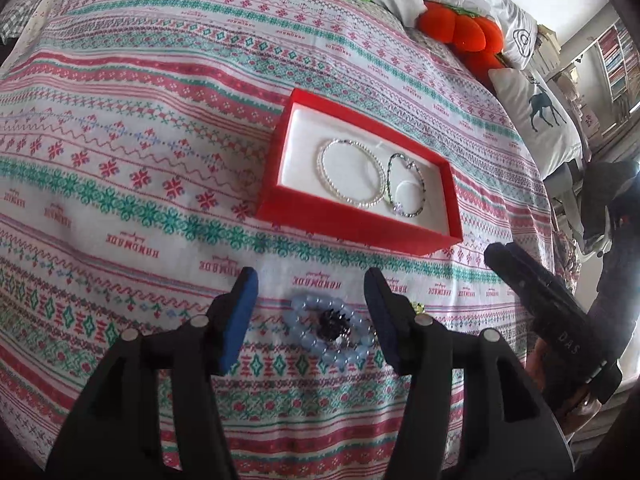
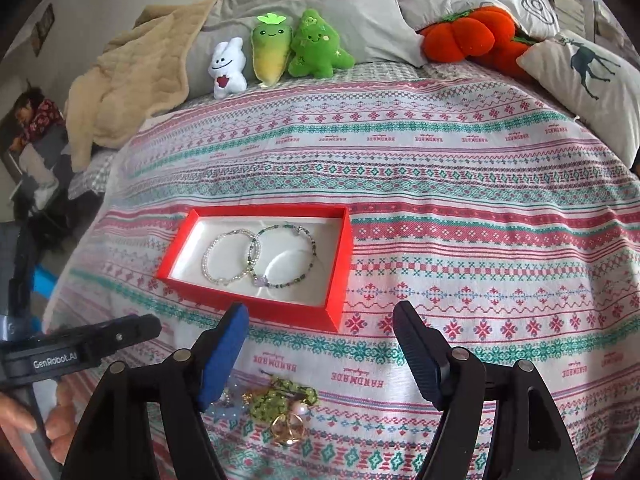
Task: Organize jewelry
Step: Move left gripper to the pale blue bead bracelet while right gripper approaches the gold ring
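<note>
A red jewelry box (image 1: 352, 232) with a white lining lies on the patterned bedspread; it also shows in the right wrist view (image 2: 340, 272). Inside lie a white bead bracelet (image 1: 348, 172) (image 2: 224, 256) and a green bead bracelet (image 1: 408, 184) (image 2: 284, 256). My left gripper (image 1: 312, 312) is open, its jaws on either side of a pale blue bead bracelet (image 1: 320, 344) with a dark piece in its middle. My right gripper (image 2: 320, 344) is open above the bedspread, just past a green bead bracelet with gold pieces (image 2: 280, 404).
Plush toys (image 2: 280, 52) and an orange plush (image 2: 472, 36) stand at the head of the bed with pillows (image 2: 588, 76) and a beige blanket (image 2: 128, 76). The right gripper's body (image 1: 560, 328) is at my left view's right edge. The bed edge falls away at the left.
</note>
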Demonstrator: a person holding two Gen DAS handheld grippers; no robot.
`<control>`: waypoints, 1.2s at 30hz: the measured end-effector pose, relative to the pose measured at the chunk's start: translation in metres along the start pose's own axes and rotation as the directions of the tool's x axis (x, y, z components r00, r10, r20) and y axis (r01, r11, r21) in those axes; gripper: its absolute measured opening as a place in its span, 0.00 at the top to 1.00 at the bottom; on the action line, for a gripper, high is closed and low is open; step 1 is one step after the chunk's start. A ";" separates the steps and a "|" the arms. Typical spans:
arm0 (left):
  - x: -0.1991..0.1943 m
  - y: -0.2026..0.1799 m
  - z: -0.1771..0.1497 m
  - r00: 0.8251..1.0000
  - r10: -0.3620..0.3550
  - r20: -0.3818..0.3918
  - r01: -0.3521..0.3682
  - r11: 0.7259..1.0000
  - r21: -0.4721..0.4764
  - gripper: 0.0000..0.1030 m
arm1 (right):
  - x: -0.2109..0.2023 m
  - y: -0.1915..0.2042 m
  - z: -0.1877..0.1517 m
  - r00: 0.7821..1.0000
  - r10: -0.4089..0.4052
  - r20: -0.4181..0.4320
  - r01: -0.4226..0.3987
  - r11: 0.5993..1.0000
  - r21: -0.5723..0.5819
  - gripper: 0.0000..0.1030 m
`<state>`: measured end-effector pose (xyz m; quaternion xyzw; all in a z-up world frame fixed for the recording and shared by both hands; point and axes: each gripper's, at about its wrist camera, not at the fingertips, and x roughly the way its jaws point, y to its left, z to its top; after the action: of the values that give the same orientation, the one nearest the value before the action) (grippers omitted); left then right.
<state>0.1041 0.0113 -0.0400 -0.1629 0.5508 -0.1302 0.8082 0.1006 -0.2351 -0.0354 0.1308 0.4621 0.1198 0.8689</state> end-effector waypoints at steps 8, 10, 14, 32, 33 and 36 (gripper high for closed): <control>0.007 0.004 -0.022 0.999 0.018 -0.048 -0.019 0.999 -0.032 0.45 | -0.002 0.002 -0.008 0.999 0.007 -0.035 -0.007 1.000 -0.005 0.26; 0.009 0.004 -0.026 0.998 0.047 -0.050 -0.049 0.998 -0.039 0.45 | 0.000 0.000 -0.011 0.999 -0.001 -0.049 0.000 1.000 -0.006 0.26; 0.010 0.005 -0.030 0.995 0.090 -0.044 -0.092 0.994 -0.051 0.45 | 0.002 -0.005 -0.018 0.997 0.014 -0.077 -0.014 1.000 0.004 0.26; 0.037 -0.001 -0.035 0.993 0.045 -0.105 -0.059 0.990 -0.130 0.51 | 0.012 -0.002 -0.039 0.974 0.098 -0.206 -0.097 0.995 0.016 0.54; 0.037 -0.001 -0.035 0.994 0.046 -0.102 -0.059 0.990 -0.129 0.52 | 0.012 -0.002 -0.040 0.973 0.101 -0.207 -0.100 0.995 0.017 0.55; 0.041 -0.005 -0.034 0.994 0.051 -0.095 -0.062 0.991 -0.119 0.58 | 0.012 -0.003 -0.040 0.971 0.111 -0.212 -0.109 0.994 0.023 0.55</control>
<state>0.0866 -0.0136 -0.0839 -0.1900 0.5986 -0.0808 0.7740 0.0738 -0.2290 -0.0676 0.1477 0.5453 0.1784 0.8056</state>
